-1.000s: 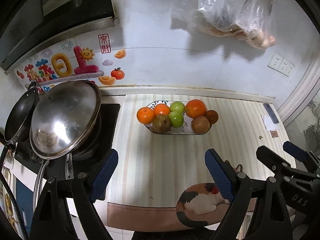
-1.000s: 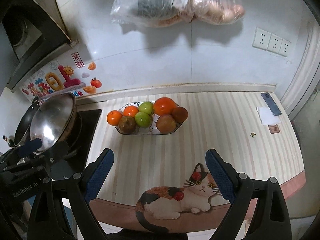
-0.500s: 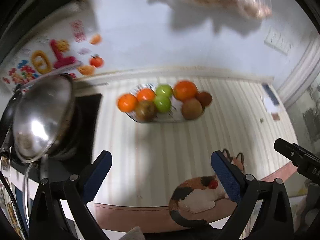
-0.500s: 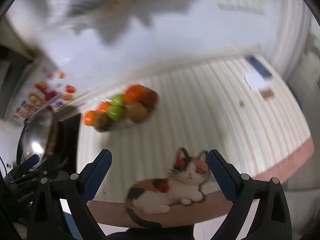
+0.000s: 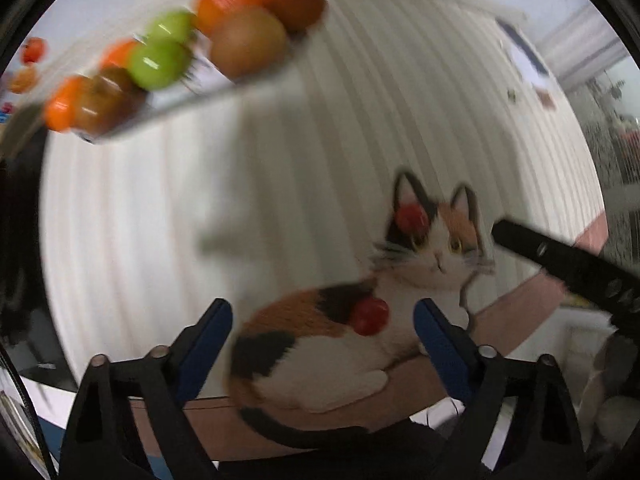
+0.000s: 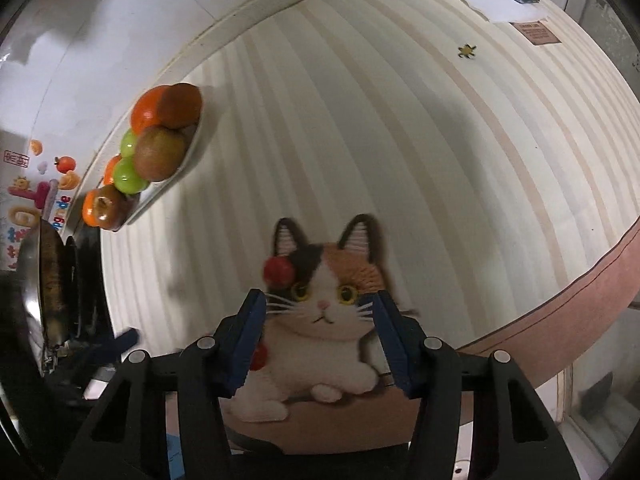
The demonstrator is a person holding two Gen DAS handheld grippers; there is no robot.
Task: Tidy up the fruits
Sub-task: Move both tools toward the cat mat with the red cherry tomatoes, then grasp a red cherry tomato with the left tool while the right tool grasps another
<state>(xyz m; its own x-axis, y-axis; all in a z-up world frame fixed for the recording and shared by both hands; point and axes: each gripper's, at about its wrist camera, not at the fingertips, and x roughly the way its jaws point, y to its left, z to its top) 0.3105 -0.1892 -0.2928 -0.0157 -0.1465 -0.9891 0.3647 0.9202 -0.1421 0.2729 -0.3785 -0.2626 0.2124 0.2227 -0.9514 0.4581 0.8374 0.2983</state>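
The fruit is piled on a white tray [image 6: 182, 164] that sits on the striped counter [image 6: 400, 160], near the back wall and close to the stove side. On the tray, orange fruits [image 6: 146, 114], green apples [image 6: 128, 176] and brown fruits [image 6: 160, 154] are seen packed together and touching. The left wrist picture is blurry, so small things on the tray cannot be told there. The left gripper [image 5: 322, 334] is held wide apart with nothing between its blue pads [image 5: 204, 344], and it is over the cat picture [image 5: 340, 320] at the front edge of the counter, well apart from the tray. The right gripper [image 6: 320, 332] is also spread wide and empty, and it is over the same cat picture, with the tray off to its left. No fruit is touched by either tool. It is judged that the job is only at its start, and that the tools are just being brought toward the counter. For the next move, one gripper is likely needed to be aimed at the tray, brought low over one fruit on top of the pile, and closed gently around it, so that the round fruits beside it are not knocked off and rolled away.
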